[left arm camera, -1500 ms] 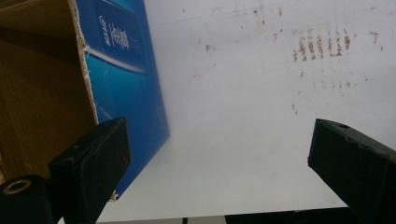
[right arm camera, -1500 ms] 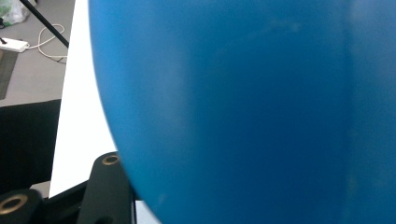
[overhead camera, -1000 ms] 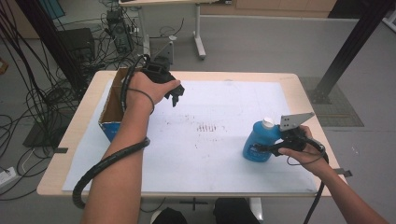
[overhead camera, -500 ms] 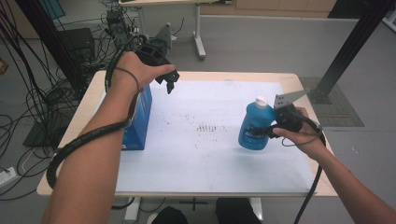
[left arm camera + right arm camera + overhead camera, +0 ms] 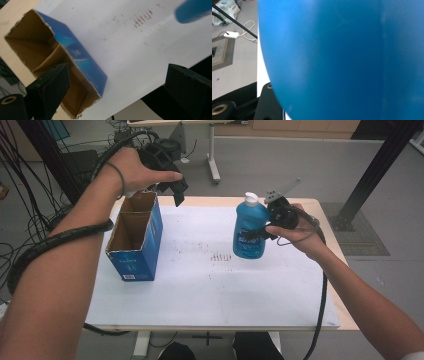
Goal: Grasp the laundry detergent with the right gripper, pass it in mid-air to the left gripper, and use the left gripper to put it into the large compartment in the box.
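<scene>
Right tool (image 5: 264,231) is clamped on the blue bottle (image 5: 249,232), carried above the table (image 5: 210,290) right of the open box (image 5: 135,240). Left tool (image 5: 170,182) is spread above the box. Transfer step judged underway; lowering into a compartment is called for next.

My two handheld tools are matte black plastic: the left gripper (image 5: 172,182) has blocky square-ended jaws with brass-ringed screw holes, and the right gripper (image 5: 272,222) carries a grey three-cornered plate. Thick black cables trail from both. My forearms are unsleeved.
</scene>
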Demonstrator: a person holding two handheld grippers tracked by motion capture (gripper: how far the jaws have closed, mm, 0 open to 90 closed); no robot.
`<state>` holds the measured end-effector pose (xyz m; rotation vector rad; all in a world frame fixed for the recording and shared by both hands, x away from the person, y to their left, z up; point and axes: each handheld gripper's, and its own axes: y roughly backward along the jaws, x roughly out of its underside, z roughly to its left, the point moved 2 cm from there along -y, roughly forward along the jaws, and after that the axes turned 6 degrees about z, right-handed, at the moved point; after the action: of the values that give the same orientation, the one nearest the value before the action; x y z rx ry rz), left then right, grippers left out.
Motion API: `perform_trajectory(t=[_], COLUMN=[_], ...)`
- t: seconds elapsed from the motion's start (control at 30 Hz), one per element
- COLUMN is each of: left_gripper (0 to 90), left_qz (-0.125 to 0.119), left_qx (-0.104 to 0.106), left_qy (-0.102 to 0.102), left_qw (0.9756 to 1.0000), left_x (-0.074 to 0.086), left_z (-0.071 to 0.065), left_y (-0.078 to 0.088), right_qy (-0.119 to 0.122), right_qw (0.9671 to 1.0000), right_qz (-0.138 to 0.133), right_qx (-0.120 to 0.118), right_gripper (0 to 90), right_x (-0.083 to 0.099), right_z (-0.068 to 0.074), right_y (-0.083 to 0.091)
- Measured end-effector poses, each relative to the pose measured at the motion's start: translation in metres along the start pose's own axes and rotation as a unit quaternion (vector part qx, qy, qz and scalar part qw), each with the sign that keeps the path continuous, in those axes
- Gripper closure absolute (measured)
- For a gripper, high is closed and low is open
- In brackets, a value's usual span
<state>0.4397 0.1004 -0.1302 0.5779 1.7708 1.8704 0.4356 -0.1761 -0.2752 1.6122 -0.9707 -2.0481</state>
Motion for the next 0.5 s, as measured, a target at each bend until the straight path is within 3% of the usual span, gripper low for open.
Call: perform_trajectory(t=[0.13,0.33,0.4,0.43,0.5], left_gripper=[6.5,6.4,6.7,6.8,6.7], left_qz=[-0.004,-0.016,-0.018,-0.02,-0.019], left_qx=[-0.009,-0.013,-0.012,-0.009,-0.007], left_qy=[-0.05,-0.102,-0.126,-0.147,-0.153], left_qw=[0.9987,0.9946,0.9918,0.9889,0.988], left_x=[0.001,-0.001,-0.002,-0.003,-0.003], left_z=[-0.007,-0.016,-0.019,-0.023,-0.025], left_y=[0.011,0.022,0.024,0.026,0.027], right_qy=[0.006,0.027,0.038,0.042,0.048], right_qw=[1.0,0.9994,0.9986,0.9983,0.9978], right_qz=[0.004,0.009,0.007,0.006,0.008], right_qx=[-0.006,-0.022,-0.036,-0.039,-0.045], right_gripper=[42.5,42.5,42.5,42.5,42.5], right_x=[-0.016,-0.043,-0.054,-0.056,-0.061], right_z=[0.0,0.002,0.005,0.006,0.008], right_y=[-0.009,-0.03,-0.041,-0.044,-0.049])
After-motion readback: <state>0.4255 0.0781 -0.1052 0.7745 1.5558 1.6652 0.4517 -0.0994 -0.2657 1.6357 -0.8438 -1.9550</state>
